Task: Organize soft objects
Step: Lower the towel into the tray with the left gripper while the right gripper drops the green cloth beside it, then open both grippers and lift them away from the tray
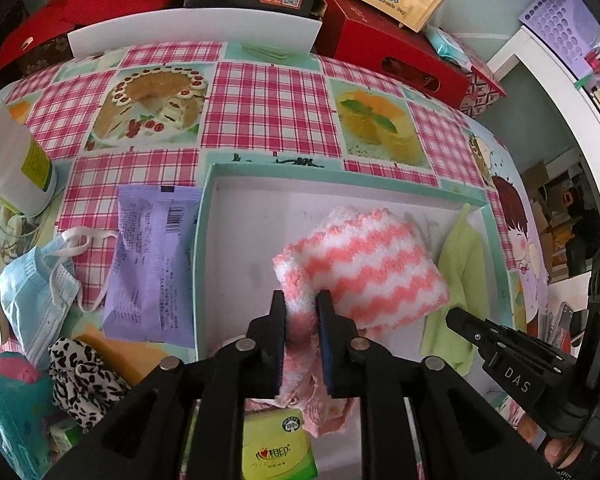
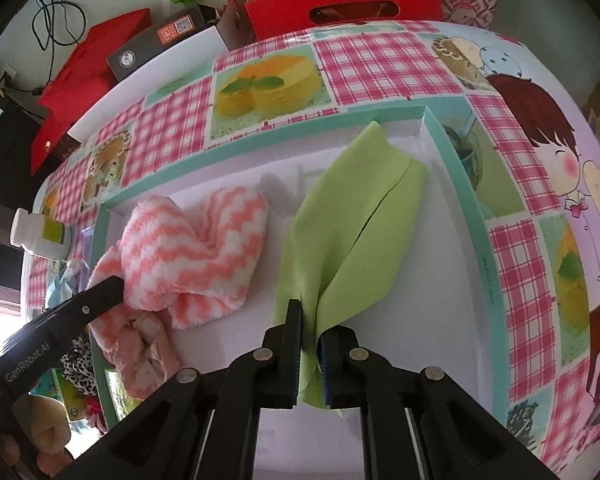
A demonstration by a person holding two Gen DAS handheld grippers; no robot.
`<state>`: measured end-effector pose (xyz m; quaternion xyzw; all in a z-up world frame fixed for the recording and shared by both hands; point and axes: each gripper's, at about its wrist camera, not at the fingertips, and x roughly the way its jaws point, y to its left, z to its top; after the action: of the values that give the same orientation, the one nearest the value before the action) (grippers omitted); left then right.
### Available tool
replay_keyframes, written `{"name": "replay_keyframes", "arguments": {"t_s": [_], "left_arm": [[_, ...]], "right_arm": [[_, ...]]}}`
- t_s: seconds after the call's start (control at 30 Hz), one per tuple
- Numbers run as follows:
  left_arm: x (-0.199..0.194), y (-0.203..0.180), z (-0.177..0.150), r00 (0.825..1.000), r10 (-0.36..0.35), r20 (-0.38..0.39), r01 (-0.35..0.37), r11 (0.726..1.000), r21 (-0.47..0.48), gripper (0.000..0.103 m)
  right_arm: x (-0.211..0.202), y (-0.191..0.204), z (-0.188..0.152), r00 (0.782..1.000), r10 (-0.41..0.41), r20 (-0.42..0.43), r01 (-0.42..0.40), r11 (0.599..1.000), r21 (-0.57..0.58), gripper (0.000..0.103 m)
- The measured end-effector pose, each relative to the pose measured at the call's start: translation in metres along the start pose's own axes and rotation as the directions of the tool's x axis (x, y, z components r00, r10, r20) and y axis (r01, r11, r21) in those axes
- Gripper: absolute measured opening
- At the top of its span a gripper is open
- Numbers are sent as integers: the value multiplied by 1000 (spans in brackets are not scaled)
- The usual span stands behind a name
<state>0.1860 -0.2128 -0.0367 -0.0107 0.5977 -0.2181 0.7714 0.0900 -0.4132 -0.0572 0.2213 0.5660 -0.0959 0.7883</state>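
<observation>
While the left gripper (image 1: 300, 316) jaws clench the striped towel (image 1: 360, 264) at frame centre, the right gripper (image 2: 310, 332) jaws grip the green cloth (image 2: 348, 216). Both lie in the tray (image 1: 340, 174).

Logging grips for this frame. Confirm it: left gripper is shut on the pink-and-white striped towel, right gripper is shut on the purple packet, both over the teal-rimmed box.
One error: the right gripper is shut on the green cloth, as the right wrist view shows. The purple packet lies ungripped on the table beside the teal-rimmed box. The left gripper does grip the pink-and-white striped towel.
</observation>
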Motion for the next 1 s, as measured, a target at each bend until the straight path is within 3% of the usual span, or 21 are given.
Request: {"name": "replay_keyframes", "arguments": {"t_s": [0.07,0.13,0.17,0.27,0.4,0.47,0.53,0.67,0.83,0.9,0.97,1.0], "left_arm": [[-5,1,0,1000,6,9,-6,1000,-1,31],[-12,2,0,1000,10,24,-10,1000,0,41],[-15,3,0,999,11,31,-11,1000,0,44],[-28,6,2,998,9,65,-9,1000,-12,51],[-48,13,5,991,39,129,-36,999,-23,75],[-53,14,6,987,68,149,-65,998,-22,77],[-54,15,7,983,96,159,-94,995,-21,78],[-52,19,7,984,104,147,-101,995,-29,79],[-49,16,7,981,129,144,-128,992,-20,79],[-49,16,7,979,135,152,-133,991,-25,80],[-51,19,7,976,137,170,-131,990,-48,85],[-52,21,7,975,134,177,-125,991,-56,96]], "right_arm": [[-4,1,-1,1000,-14,8,14,1000,-1,16],[-9,4,-2,999,-29,21,30,1000,-7,39],[-12,7,-2,999,-38,32,39,999,-9,42],[-23,10,1,996,-55,72,55,998,-8,42],[-43,15,0,990,-72,125,72,997,2,43],[-49,18,0,986,-79,145,80,997,4,55],[-55,21,-2,982,-91,167,90,996,14,78],[-54,28,-6,980,-106,168,105,994,12,82],[-50,35,-10,979,-115,168,117,993,0,103],[-51,38,-10,977,-106,185,110,994,-14,103],[-53,38,-11,973,-102,207,107,994,-12,103],[-55,37,-10,970,-101,223,106,994,-8,103]]}}
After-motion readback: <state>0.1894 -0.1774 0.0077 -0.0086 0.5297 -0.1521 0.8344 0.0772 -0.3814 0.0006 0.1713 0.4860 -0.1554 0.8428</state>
